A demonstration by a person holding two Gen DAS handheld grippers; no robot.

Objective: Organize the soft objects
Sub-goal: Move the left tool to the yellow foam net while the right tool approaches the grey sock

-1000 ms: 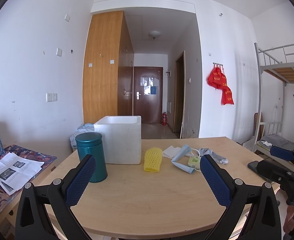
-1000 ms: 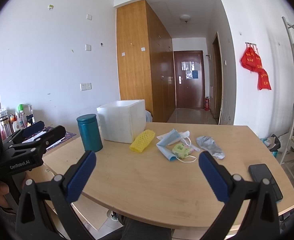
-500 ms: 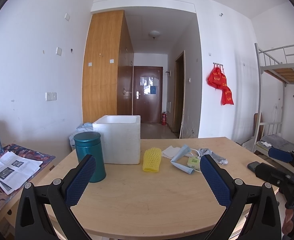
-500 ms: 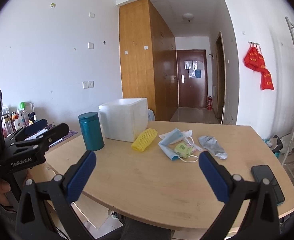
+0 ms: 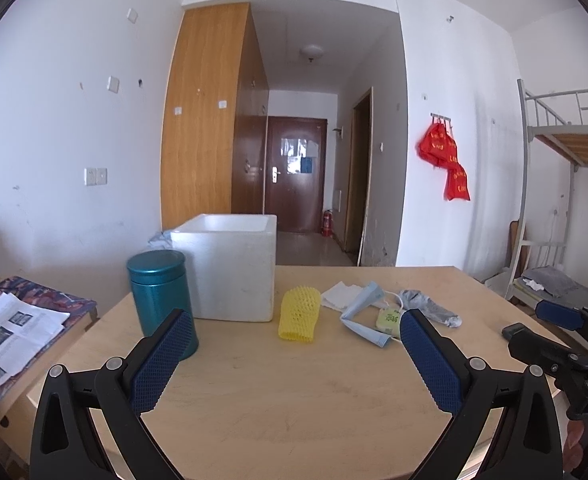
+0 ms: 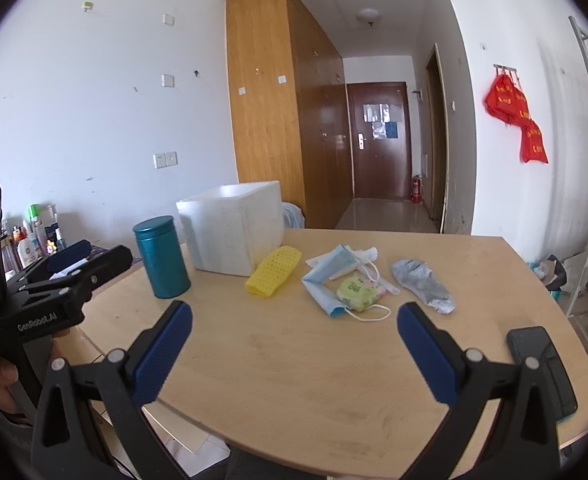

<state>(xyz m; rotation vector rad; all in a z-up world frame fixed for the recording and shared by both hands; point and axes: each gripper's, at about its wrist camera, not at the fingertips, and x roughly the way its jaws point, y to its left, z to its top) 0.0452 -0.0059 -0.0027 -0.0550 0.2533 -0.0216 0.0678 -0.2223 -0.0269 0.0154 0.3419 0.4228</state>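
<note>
On the wooden table (image 5: 294, 400) lie a yellow foam net sleeve (image 5: 299, 318) (image 6: 274, 271), a blue face mask (image 5: 360, 316) (image 6: 326, 278), a yellow-green tissue pack (image 5: 389, 319) (image 6: 358, 293), a white tissue (image 5: 340, 296) and a grey sock (image 5: 430, 308) (image 6: 422, 285). A white foam box (image 5: 230, 268) (image 6: 234, 226) stands behind them, open at the top. My left gripper (image 5: 294, 356) hovers open above the near table edge. My right gripper (image 6: 294, 346) is open too, short of the mask. Neither holds anything.
A teal canister (image 5: 162, 300) (image 6: 160, 256) stands left of the box. A black phone (image 6: 542, 364) lies at the table's right edge. A side table with papers (image 5: 10, 332) and bottles (image 6: 30, 232) is on the left, a bunk bed (image 5: 566, 200) on the right.
Both grippers have drifted slightly forward and up toward the table; the objects look a little closer. Nothing was grasped, and both stay open.
</note>
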